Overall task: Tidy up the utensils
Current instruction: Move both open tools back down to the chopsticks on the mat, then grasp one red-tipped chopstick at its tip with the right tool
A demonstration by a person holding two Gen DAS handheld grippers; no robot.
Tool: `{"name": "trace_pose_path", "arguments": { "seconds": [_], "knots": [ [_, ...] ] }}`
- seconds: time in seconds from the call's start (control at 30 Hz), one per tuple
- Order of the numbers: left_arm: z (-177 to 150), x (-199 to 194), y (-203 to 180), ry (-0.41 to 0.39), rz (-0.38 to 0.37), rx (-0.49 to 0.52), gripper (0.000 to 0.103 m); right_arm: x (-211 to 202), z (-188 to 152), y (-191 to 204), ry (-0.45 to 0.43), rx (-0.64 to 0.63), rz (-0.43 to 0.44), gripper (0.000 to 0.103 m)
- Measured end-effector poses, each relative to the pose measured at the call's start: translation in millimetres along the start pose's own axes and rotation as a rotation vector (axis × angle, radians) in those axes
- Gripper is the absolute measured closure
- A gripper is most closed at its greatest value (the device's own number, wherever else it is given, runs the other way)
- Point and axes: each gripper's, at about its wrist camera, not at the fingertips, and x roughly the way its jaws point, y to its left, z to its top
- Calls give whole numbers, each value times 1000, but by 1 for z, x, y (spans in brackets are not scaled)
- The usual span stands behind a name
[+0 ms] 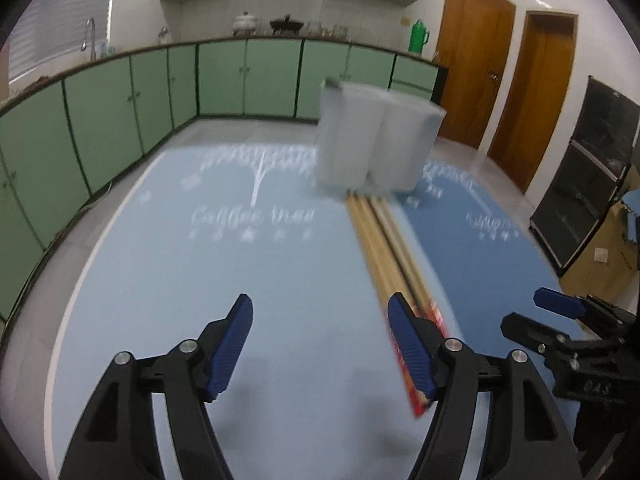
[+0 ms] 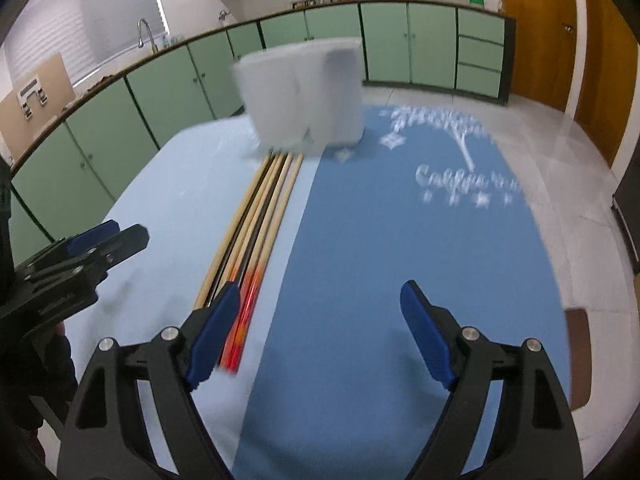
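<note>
Between the two grippers' wide-open, empty jaws lie the chopsticks (image 2: 256, 236), outside both gaps.

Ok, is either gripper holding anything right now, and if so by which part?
Nothing is held. The left gripper and right gripper both stand open with only mat between the pads. The chopsticks lie loose on the mats, in front of the white holder.

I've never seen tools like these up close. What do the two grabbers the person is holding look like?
Both are alike. The left gripper has black plastic arms shaped like open triangular frames, joined by round silver pins, and each finger ends in a ribbed dark blue pad. The right gripper matches it. Pale lettering on its black body, seen from the left wrist camera, is too blurred to read. No cables show.
</note>
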Motion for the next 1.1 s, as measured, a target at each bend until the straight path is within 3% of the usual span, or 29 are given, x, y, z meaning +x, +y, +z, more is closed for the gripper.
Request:
{"name": "trace_pose_path", "arguments": {
  "seconds": [0.37,0.83,0.9,1.0,1.1],
  "knots": [
    [-27,1,4,66,33,12,34,15,-23,23,77,-62,-65,23],
    [-36,5,4,87,41,12,30,4,-31,15,53,-84,-163,24],
    [-38,3,3,88,41,12,30,3,-33,14,51,-72,-122,26],
    [-39,1,2,87,44,13,30,4,-36,18,58,-64,-72,39],
    [-39,0,2,86,46,10,30,6,-35,27,46,-87,-63,59]
  ]
}}
